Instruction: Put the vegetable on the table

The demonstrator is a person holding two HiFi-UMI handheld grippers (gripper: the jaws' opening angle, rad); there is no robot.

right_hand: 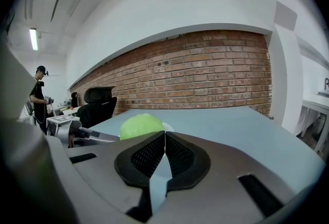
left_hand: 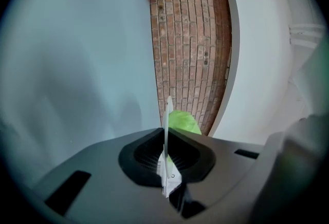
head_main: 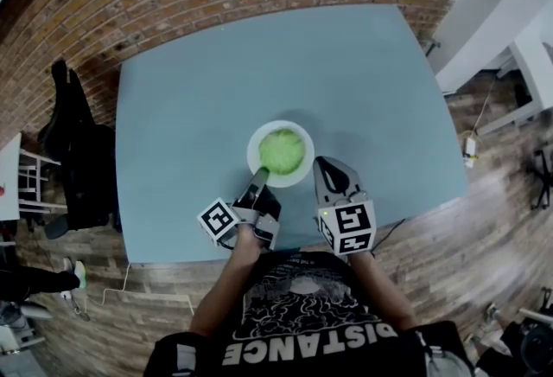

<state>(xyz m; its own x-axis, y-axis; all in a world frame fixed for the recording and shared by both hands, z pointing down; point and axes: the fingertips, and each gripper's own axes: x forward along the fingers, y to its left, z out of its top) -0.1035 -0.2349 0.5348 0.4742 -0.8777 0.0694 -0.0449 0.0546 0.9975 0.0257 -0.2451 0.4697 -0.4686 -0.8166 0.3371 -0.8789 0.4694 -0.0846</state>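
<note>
Vegetable [head_main: 282, 150] on plate [head_main: 256, 144]; left gripper [head_main: 262, 173] pinches rim; right gripper [head_main: 322, 164] closed; shirt [head_main: 302, 315]: "DISTANCE".

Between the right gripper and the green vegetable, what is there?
Only the rim of the white plate that the vegetable sits on. The head view shows the right gripper just beside that rim, with nothing else between.

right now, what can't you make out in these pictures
- Head view: the vegetable covers the middle of the plate; plate or bowl, unclear.
- Left gripper view: the left hand-held gripper, shut on the plate rim, hides most of the vegetable.
- Right gripper view: the shut right hand-held gripper hides most of the plate; contact unclear.
</note>
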